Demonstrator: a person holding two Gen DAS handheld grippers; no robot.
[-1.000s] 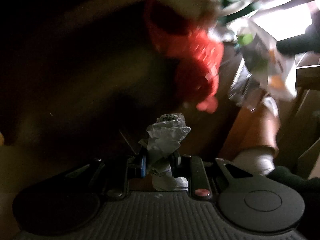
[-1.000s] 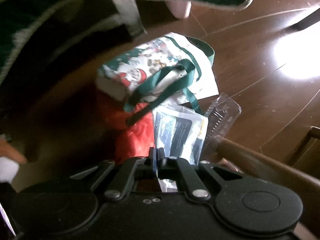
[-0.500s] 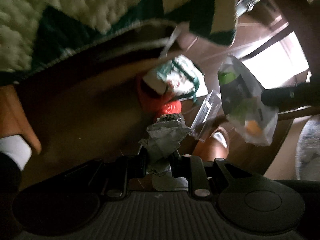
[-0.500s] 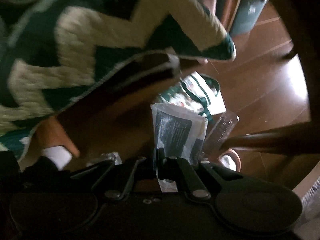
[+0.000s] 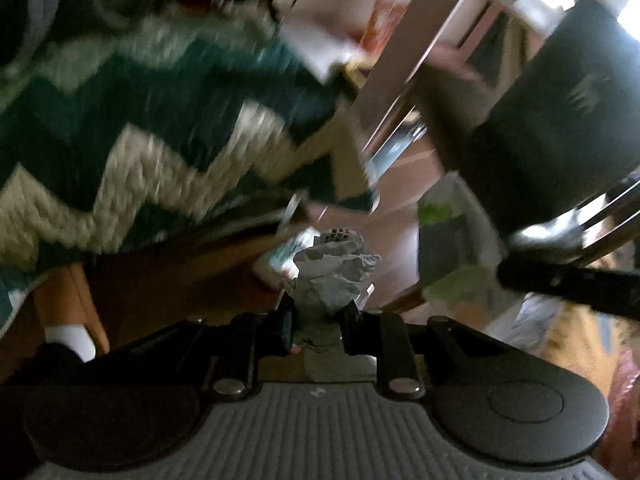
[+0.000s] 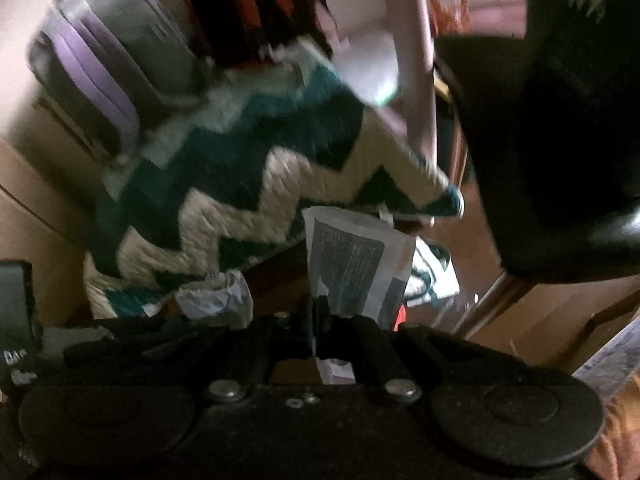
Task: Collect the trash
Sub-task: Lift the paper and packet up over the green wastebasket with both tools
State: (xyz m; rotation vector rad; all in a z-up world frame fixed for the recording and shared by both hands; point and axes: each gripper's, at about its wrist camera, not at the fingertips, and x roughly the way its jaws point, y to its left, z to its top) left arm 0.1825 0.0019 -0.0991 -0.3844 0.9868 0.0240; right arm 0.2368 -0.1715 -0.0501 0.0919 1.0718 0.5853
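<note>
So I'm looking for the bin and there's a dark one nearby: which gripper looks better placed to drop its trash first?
Probably the right gripper: pinching the flat printed packet, it has the dark bin looming right beside it. The left gripper, clamping the crumpled paper, sits farther off.

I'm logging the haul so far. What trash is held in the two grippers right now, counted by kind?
Crumpled white paper wad, in the left gripper: 1
Flat printed plastic packet, in the right gripper: 1
Total: 2
</note>
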